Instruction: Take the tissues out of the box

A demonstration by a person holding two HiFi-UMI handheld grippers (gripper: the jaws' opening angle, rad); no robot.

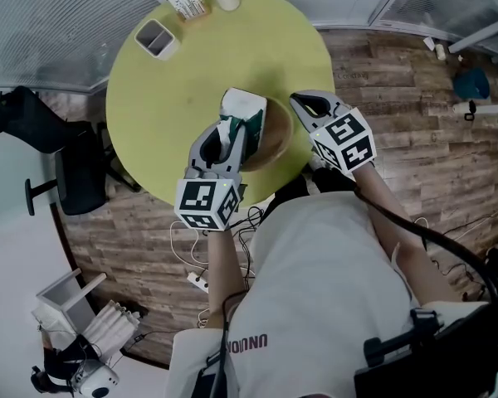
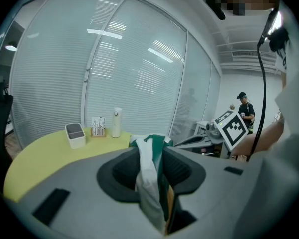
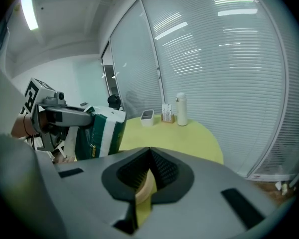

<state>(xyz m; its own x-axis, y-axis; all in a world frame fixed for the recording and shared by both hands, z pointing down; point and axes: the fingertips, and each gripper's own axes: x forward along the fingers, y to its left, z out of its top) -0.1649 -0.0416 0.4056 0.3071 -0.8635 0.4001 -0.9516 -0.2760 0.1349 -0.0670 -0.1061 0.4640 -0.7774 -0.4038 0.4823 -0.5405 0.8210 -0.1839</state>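
While the right gripper [image 3: 149, 153] pinches the bowl [image 1: 280, 142], the left gripper [image 2: 150, 151] clamps the tissue pack [image 3: 100, 133] upright.

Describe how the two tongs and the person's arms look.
Both the left tongs and right tongs are grey moulded shells with black ribbed pads. Each carries a white cube printed with black square markers. A black cable trails back from the right tongs. The person wears a white short-sleeved T-shirt.
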